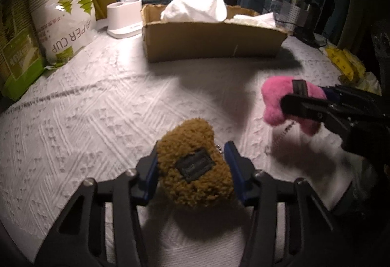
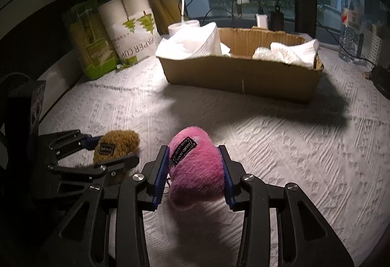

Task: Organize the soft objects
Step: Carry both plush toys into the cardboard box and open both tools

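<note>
A brown fuzzy plush [image 1: 195,167] with a dark label sits between the blue pads of my left gripper [image 1: 192,157], which is shut on it just above the white textured cloth [image 1: 85,120]. My right gripper [image 2: 195,164] is shut on a pink furry plush [image 2: 197,167] with a black label. In the left wrist view the pink plush [image 1: 275,101] hangs at the right in the right gripper [image 1: 297,96]. In the right wrist view the brown plush [image 2: 114,145] shows at the left, pinched in the left gripper [image 2: 114,148]. An open cardboard box [image 2: 241,77] stands at the back.
The box [image 1: 209,42] holds white cloths [image 1: 195,7] and a folded white towel [image 2: 287,52]. At the back left stand a paper cup pack [image 1: 63,23] and a white lamp base [image 1: 124,18]. A water bottle [image 2: 349,16] and cables are at the back right. Yellow packets [image 1: 346,64] lie at the right.
</note>
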`<state>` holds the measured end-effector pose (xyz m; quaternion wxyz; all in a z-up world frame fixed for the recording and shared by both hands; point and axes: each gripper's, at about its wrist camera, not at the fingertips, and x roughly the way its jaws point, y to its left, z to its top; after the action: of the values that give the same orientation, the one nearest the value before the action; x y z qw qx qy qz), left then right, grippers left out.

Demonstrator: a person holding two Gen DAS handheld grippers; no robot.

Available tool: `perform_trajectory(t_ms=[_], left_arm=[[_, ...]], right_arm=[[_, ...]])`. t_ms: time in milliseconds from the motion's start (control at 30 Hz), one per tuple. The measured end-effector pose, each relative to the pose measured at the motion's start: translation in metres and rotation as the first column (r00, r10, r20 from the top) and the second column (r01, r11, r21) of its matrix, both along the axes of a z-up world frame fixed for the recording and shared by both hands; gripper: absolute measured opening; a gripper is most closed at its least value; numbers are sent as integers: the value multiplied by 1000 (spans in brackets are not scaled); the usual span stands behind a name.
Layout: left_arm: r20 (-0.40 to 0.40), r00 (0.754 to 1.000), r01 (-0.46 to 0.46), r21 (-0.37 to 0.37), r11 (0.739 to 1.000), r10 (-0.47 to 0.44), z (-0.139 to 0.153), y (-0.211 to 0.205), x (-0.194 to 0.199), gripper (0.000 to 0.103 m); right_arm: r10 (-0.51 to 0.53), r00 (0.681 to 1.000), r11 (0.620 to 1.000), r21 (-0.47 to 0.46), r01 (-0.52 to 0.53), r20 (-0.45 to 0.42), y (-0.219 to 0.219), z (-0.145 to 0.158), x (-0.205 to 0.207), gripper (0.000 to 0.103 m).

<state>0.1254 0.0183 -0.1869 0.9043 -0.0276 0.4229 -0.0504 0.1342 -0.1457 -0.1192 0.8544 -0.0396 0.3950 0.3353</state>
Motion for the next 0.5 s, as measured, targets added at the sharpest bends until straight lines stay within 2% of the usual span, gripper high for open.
perform_trajectory(t_ms=[167,500], left_arm=[[38,999,2,-45,999,-1,12,1,2,51],[70,997,-19,-61,998,23,32,17,12,51]], right_arm=[[16,1000,1000,4,-16,20,2,8,5,41],[51,998,999,-3,-51,43,17,22,19,41]])
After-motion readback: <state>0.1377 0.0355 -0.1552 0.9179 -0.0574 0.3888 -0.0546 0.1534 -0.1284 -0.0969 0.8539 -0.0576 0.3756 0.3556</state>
